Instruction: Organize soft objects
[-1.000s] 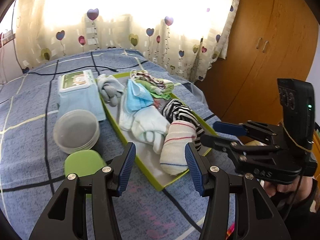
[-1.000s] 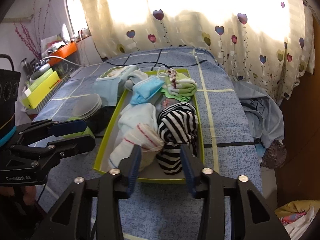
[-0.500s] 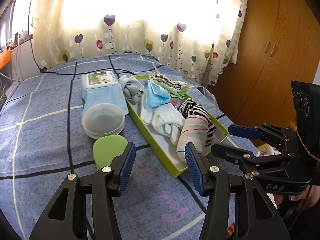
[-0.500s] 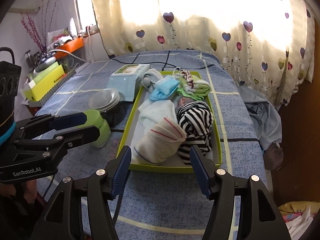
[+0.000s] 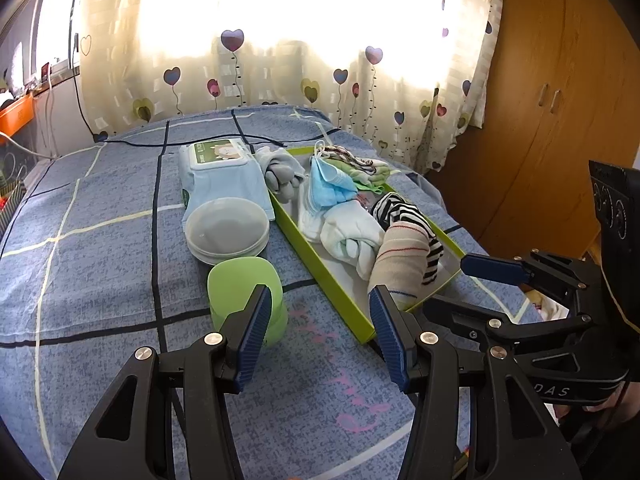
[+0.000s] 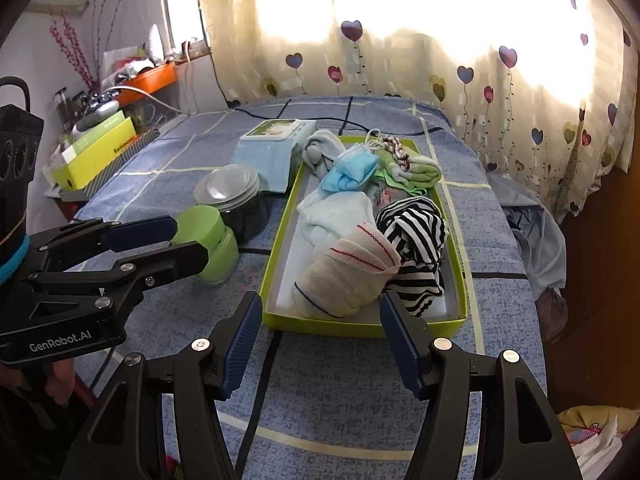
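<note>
Both of your tools hang above the near part of the bed (image 6: 360, 392), short of the tray. Your left tool (image 5: 316, 336) has its fingers spread apart and empty; in the right wrist view it appears at the left edge (image 6: 172, 240), just in front of the green cup (image 6: 208, 240). Your right tool (image 6: 320, 340) is likewise spread wide with nothing between its fingers, and its tips frame the tray's near wall.

The green tray (image 6: 360, 326) lies lengthwise on the blue checked bedcover, its near short wall facing you. Inside it, the soft things crowd together: a beige rolled sock (image 6: 344, 276) at the near end, touching a black-and-white striped cloth (image 6: 416, 232) on its right; behind them a pale bundle (image 6: 336, 216), a blue face mask (image 6: 348, 172), a green folded cloth (image 6: 416, 172) and a grey sock (image 6: 320, 152) draped over the far left rim. A bare strip of tray floor shows along the near left wall.

To the tray's left stand the green cup, a stack of clear lids (image 5: 226, 232) and a wipes pack (image 5: 220, 176), each close to the next. Open bedcover lies between you and the tray. The bed's right edge runs just beside the tray's right wall.
</note>
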`<state>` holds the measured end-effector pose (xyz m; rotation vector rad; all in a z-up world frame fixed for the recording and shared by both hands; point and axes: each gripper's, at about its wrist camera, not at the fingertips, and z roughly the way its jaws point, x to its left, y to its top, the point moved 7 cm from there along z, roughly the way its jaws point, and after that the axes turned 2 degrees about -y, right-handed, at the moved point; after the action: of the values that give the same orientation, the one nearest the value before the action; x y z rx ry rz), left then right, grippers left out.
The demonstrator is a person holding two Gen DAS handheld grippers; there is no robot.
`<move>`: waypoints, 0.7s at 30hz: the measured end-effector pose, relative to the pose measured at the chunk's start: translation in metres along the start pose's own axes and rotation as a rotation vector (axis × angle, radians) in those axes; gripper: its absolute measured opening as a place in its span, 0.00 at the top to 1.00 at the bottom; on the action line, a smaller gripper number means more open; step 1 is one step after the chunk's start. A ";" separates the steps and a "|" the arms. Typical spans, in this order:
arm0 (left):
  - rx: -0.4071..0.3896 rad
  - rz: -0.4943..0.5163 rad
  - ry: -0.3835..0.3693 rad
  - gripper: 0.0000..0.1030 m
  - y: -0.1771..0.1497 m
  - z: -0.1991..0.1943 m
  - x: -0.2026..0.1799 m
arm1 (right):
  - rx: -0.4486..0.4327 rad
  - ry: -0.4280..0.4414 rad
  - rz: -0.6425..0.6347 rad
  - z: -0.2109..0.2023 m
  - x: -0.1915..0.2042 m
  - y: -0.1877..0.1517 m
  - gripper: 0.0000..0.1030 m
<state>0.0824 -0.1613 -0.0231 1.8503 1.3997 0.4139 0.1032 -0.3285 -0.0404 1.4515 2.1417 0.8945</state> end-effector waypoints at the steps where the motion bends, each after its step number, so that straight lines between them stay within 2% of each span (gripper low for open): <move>1: 0.001 0.001 0.000 0.49 0.000 0.000 -0.001 | 0.000 0.001 0.000 0.000 0.000 0.000 0.41; 21: 0.022 0.002 0.004 0.49 -0.002 0.008 -0.001 | 0.009 -0.002 0.001 0.004 -0.003 -0.003 0.40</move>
<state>0.0857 -0.1649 -0.0292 1.8694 1.4104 0.4050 0.1050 -0.3312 -0.0457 1.4571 2.1461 0.8846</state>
